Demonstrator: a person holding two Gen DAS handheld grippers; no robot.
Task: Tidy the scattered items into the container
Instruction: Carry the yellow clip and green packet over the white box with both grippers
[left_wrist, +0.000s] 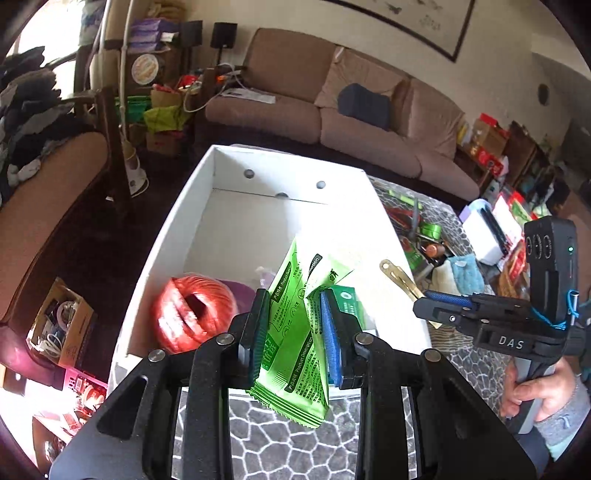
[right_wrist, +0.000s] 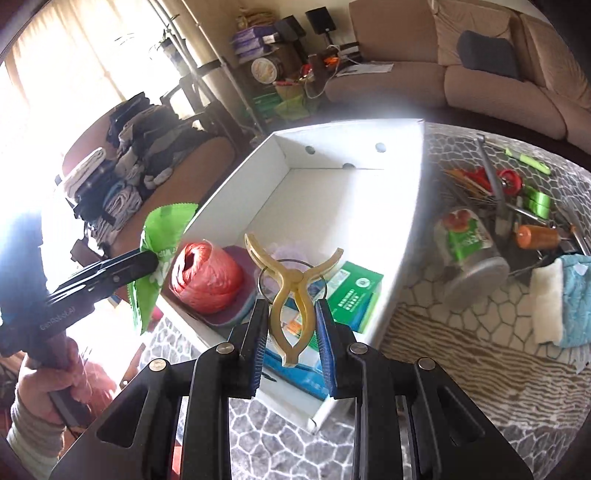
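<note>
A white cardboard box (left_wrist: 173, 221) (right_wrist: 406, 221) stands on the patterned table. Inside lie a red twine ball (left_wrist: 194, 314) (right_wrist: 207, 277), a green box (right_wrist: 354, 291) and a blue pack (right_wrist: 295, 369). My left gripper (left_wrist: 295, 332) is shut on a green sachet (left_wrist: 291, 347) and holds it above the box's near end; it also shows in the right wrist view (right_wrist: 159, 258). My right gripper (right_wrist: 290, 325) is shut on a yellow clothes peg (right_wrist: 291, 291), above the box's near end; the peg also shows in the left wrist view (left_wrist: 400, 280).
Right of the box lie a jar (right_wrist: 469, 254), a wire rack with red scissors (right_wrist: 506, 181), green tape (right_wrist: 535, 203), an orange spool (right_wrist: 535, 236) and a blue-white cloth (right_wrist: 561, 302). A brown sofa (left_wrist: 332, 110) stands behind the table.
</note>
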